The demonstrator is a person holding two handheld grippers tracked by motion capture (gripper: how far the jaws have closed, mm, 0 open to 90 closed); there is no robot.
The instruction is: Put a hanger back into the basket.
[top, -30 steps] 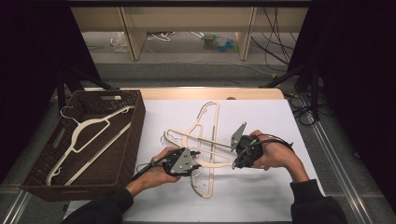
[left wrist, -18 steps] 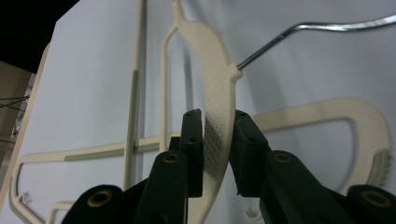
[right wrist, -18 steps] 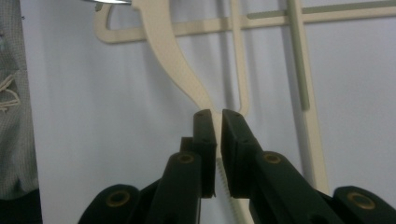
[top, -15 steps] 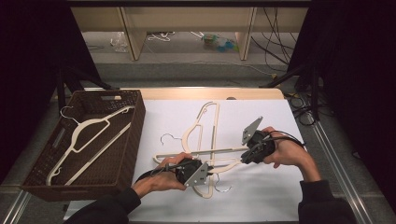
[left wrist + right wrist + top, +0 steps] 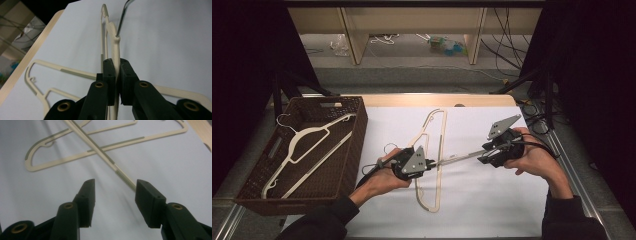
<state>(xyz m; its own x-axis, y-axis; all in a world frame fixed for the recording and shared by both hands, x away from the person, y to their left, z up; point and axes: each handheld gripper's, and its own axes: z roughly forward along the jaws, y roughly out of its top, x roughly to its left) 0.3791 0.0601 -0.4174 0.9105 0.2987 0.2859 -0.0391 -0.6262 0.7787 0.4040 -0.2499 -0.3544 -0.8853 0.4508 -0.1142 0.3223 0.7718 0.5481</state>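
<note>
Hangers on the white table, one clamped and lifted at its neck

Hangers here looked thin, stiff and light — cream plastic frames with a wire hook, likely springy along the long bar and a little slick under hard pads. The left gripper [image 5: 115, 75] was clenched on the held hanger [image 5: 115, 50] just below where the wire hook [image 5: 121, 17] enters the plastic; that neck seemed the soundest place to hold, being the thickest part and close to the balance point. From above, the held hanger ran edge-on as a slim line from the left gripper [image 5: 412, 162] toward the right gripper [image 5: 492, 150], raised over the table [image 5: 492, 200].

The right gripper [image 5: 113, 195] stood with jaws spread, clamping nothing. The ribbed end of the held hanger's bar [image 5: 125, 180] reached in between them, close to one jaw; whether it touched could not be told. By my judgement a grip on that ribbed stretch would slip less than on the smooth bar, though a hard squeeze might bend so thin a rod.

A second hanger [image 5: 432, 150] lay flat on the table beneath, crossed by the held one.

The brown woven basket [image 5: 357, 130] sat at the table's left edge — inside it lay one more hanger [image 5: 307, 145], white, resting aslant with its hook toward the far-left corner. Nothing else could be made out in it.
</note>
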